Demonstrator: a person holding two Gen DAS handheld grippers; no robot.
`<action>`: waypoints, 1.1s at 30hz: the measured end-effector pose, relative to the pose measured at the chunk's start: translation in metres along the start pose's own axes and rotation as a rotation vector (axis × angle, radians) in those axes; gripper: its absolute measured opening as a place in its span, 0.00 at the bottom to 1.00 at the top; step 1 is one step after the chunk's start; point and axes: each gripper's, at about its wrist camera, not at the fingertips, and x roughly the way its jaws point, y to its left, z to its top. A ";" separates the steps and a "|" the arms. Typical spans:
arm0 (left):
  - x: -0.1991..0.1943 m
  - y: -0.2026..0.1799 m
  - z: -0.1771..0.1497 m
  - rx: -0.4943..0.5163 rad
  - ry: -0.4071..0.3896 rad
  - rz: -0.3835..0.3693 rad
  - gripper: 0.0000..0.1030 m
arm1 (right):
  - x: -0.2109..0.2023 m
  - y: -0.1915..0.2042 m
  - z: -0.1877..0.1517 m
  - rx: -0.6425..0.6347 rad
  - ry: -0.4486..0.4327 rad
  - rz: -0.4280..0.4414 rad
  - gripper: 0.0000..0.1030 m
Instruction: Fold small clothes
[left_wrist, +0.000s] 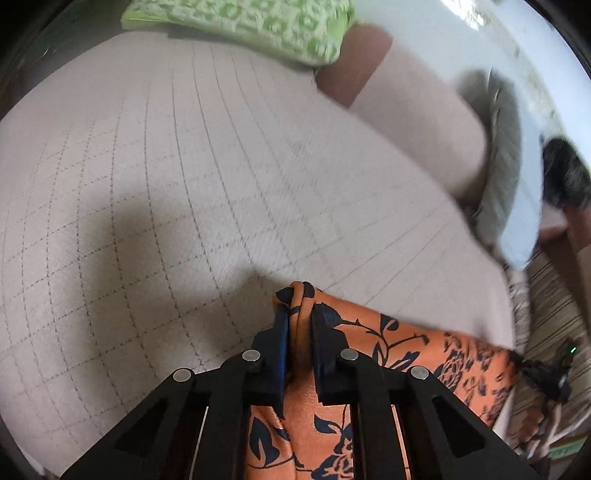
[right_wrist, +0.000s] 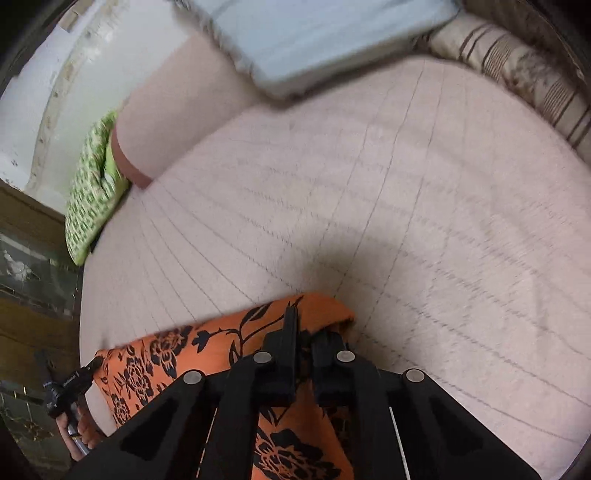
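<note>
Left wrist view shows the left claw (left_wrist: 299, 314) clamped on the cloth (left_wrist: 406, 343), the right claw (right_wrist: 308, 332) apparently likewise; its thin pinch could slip when lifted.

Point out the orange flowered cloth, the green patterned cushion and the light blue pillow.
orange flowered cloth (left_wrist: 391, 332), left wrist view, its flat stretch right of the fingers.
green patterned cushion (left_wrist: 258, 26), left wrist view, middle of its top.
light blue pillow (right_wrist: 317, 37), right wrist view, its middle.
</note>
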 end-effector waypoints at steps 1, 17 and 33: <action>-0.002 0.001 0.000 -0.004 -0.012 -0.006 0.09 | -0.004 -0.001 0.003 0.003 -0.018 -0.006 0.04; -0.043 0.026 -0.036 -0.091 -0.099 0.063 0.54 | -0.041 0.024 -0.047 -0.146 -0.127 -0.058 0.57; -0.068 0.016 -0.184 0.001 -0.035 0.028 0.46 | -0.061 -0.012 -0.192 -0.038 -0.127 0.004 0.56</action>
